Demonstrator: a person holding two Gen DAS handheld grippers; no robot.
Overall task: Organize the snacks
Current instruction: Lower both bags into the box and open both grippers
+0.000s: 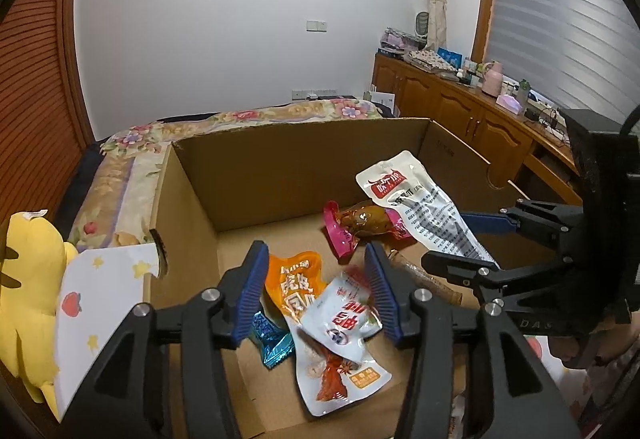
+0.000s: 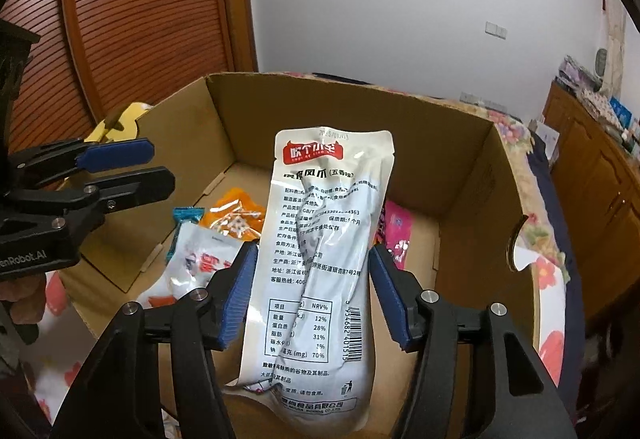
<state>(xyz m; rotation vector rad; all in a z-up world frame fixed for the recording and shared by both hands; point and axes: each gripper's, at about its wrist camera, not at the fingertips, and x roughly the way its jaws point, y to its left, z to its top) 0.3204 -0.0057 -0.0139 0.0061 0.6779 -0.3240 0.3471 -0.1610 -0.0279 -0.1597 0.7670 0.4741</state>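
Observation:
An open cardboard box (image 1: 288,179) holds several snack packets: an orange one (image 1: 292,279), a white and red one (image 1: 340,319), a blue one (image 1: 272,347) and a pink one with a brown snack (image 1: 360,223). My left gripper (image 1: 316,291) is open above them, holding nothing. My right gripper (image 2: 312,295) is open around a long white packet (image 2: 320,255) that stands between its fingers over the box (image 2: 460,167). The packet (image 1: 420,199) and right gripper (image 1: 464,243) also show in the left wrist view. The left gripper (image 2: 136,171) shows in the right wrist view.
The box sits on a flowered bedspread (image 1: 132,167). A yellow plush toy (image 1: 28,279) and a white card with stars (image 1: 92,299) lie left of the box. A wooden cabinet (image 1: 460,107) with small items stands at the right. A slatted wooden door (image 2: 140,19) is behind.

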